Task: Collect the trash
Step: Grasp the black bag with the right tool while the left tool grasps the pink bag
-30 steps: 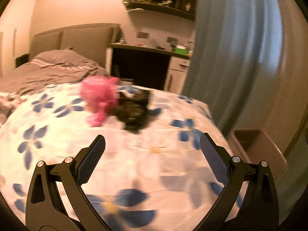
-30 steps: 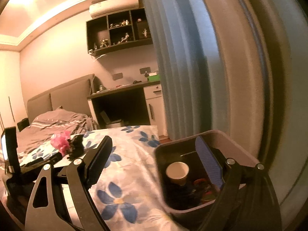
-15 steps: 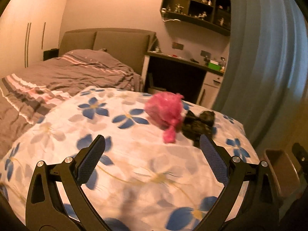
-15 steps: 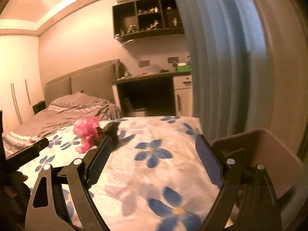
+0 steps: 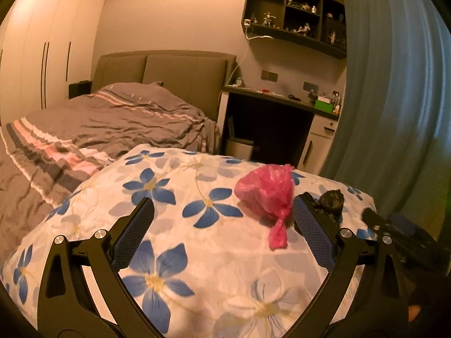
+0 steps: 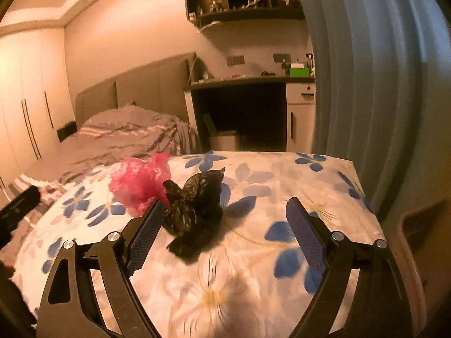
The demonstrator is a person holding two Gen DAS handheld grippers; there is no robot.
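We are lining up on the crumpled black plastic bag (image 6: 194,211) lying on the flower-printed table (image 6: 282,186), touching the knotted pink plastic bag (image 6: 138,186) at its ten o'clock; we are judging it best to centre the black one between the jaws before closing, sparing the pink. The right claw (image 6: 222,236) is gaping wide, holding nothing, its left pad just beside the black bag. The left claw (image 5: 222,233) is likewise standing wide and empty.

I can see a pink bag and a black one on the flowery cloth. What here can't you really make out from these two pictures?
- Black bag: in the left wrist view, mostly hidden behind the left gripper's finger.
- Pink bag: contents unseen in either view; the plastic is knotted shut.
- Bin: cut off at the right wrist view's edge, inside unseen.
- Shelf figurines: too small to identify.
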